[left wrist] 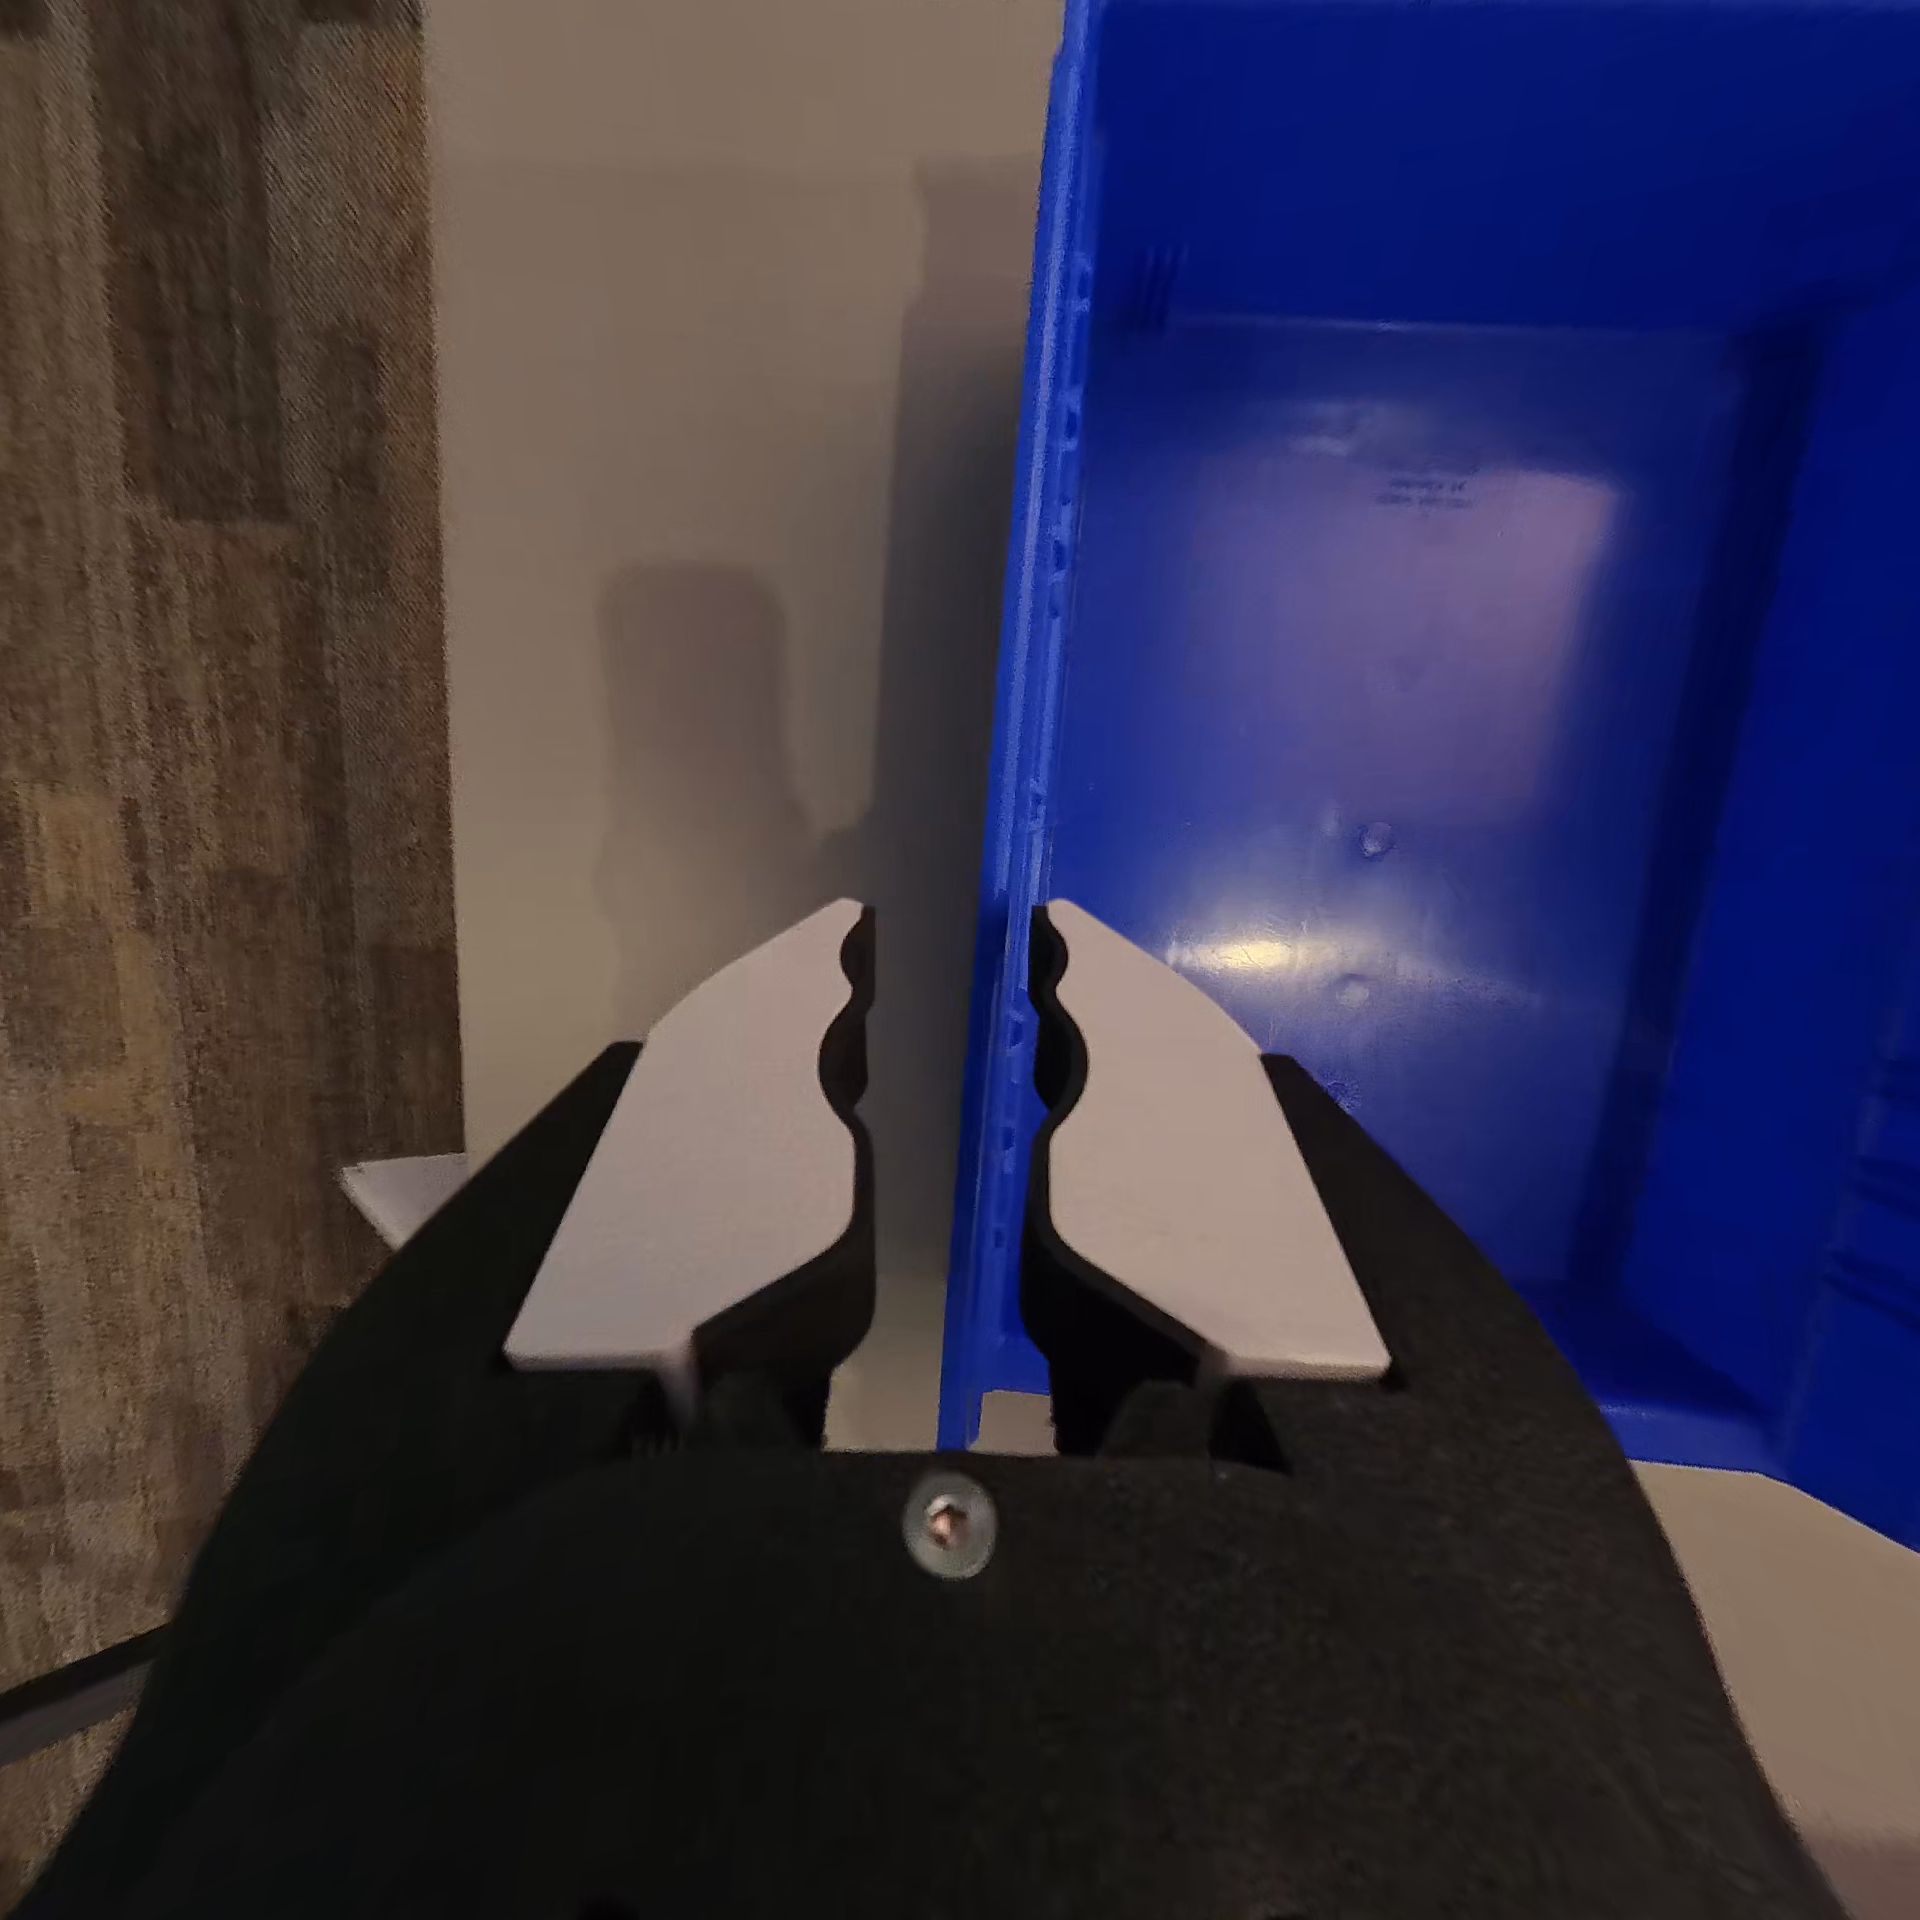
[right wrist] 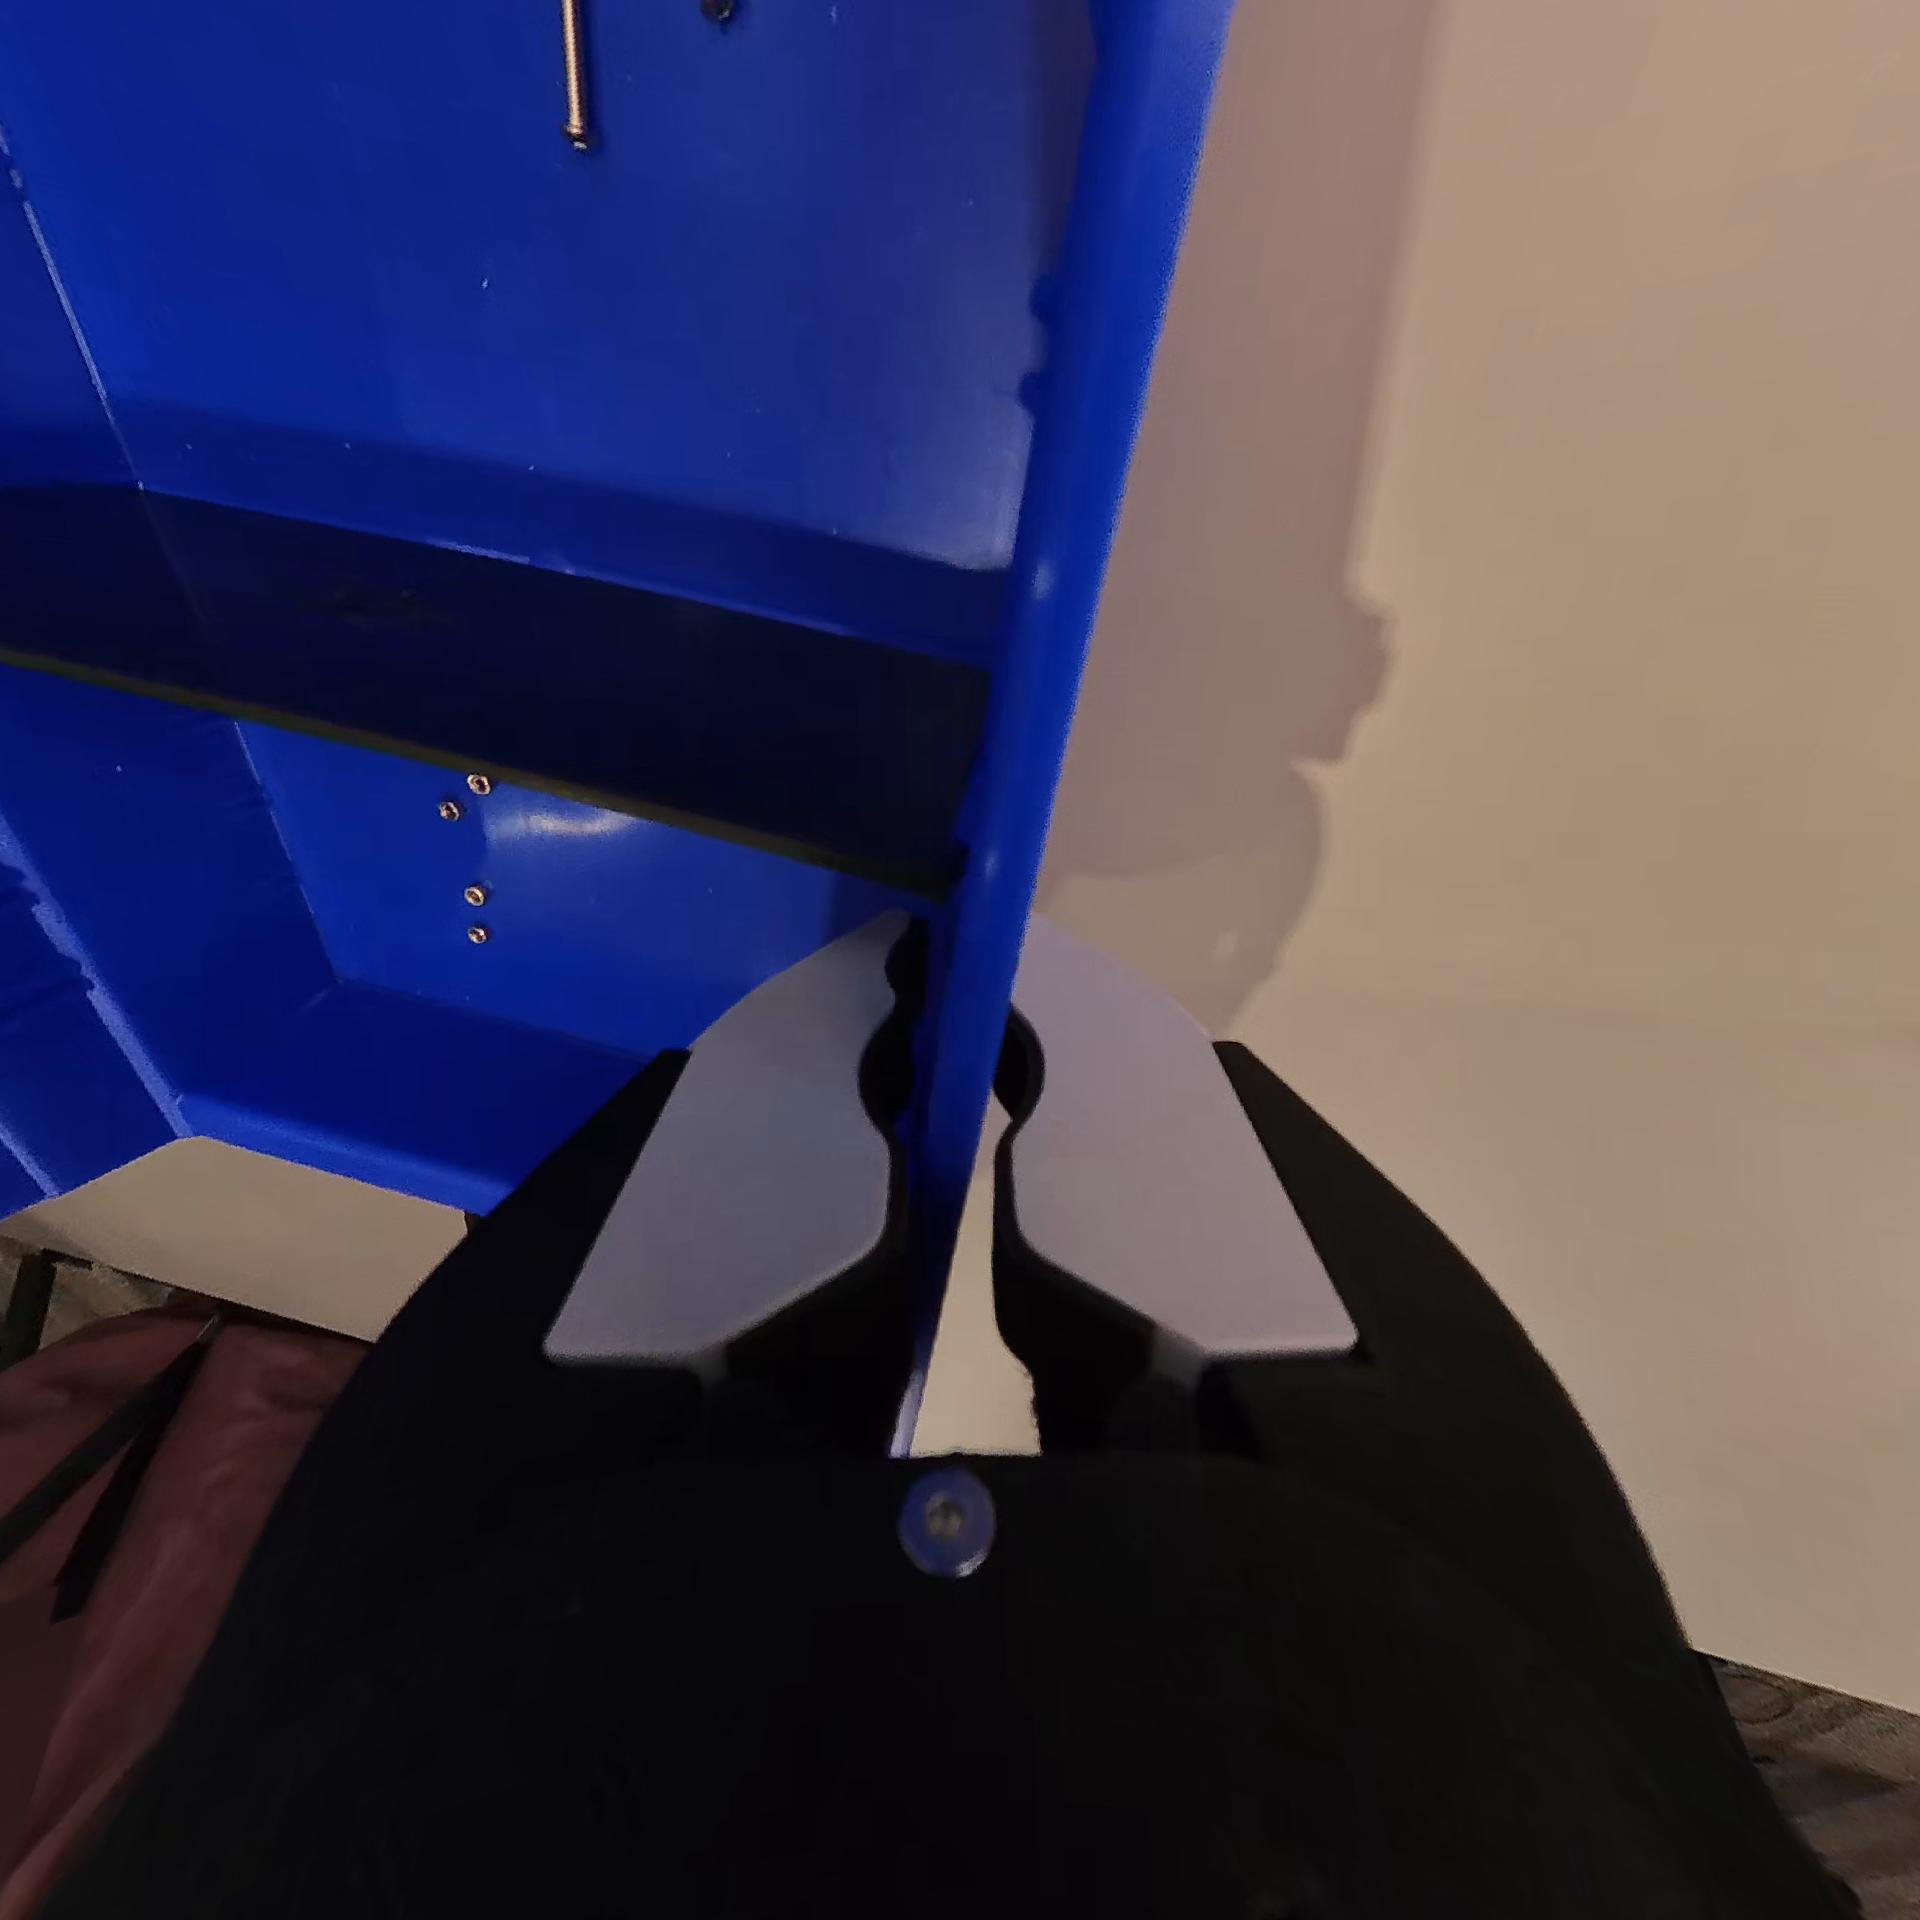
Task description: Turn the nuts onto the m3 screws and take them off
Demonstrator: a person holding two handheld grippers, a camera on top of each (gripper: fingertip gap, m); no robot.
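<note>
A blue plastic bin (right wrist: pixel 520 312) stands on a pale table. Several small nuts (right wrist: pixel 475 894) lie on its floor in the near compartment. A long silver screw (right wrist: pixel 577 73) lies in the far compartment beyond a black divider (right wrist: pixel 520 665). My right gripper (right wrist: pixel 956 935) is shut on the bin's right wall (right wrist: pixel 1049 623), one finger inside and one outside. My left gripper (left wrist: pixel 956 914) straddles the bin's left wall (left wrist: pixel 1023 623). Its jaws stand apart, with table showing between the left finger and the wall. The bin floor (left wrist: pixel 1455 623) near it holds nothing.
The pale table (left wrist: pixel 675 416) runs left of the bin to an edge, with brown carpet (left wrist: pixel 208 623) below. In the right wrist view the table (right wrist: pixel 1558 623) lies right of the bin. A maroon thing with black straps (right wrist: pixel 156 1455) sits below the table's near edge. My right fingertips sit around 80 cm from my left ones. From the right gripper's tips to the long silver screw (right wrist: pixel 577 73) is close to 12 cm.
</note>
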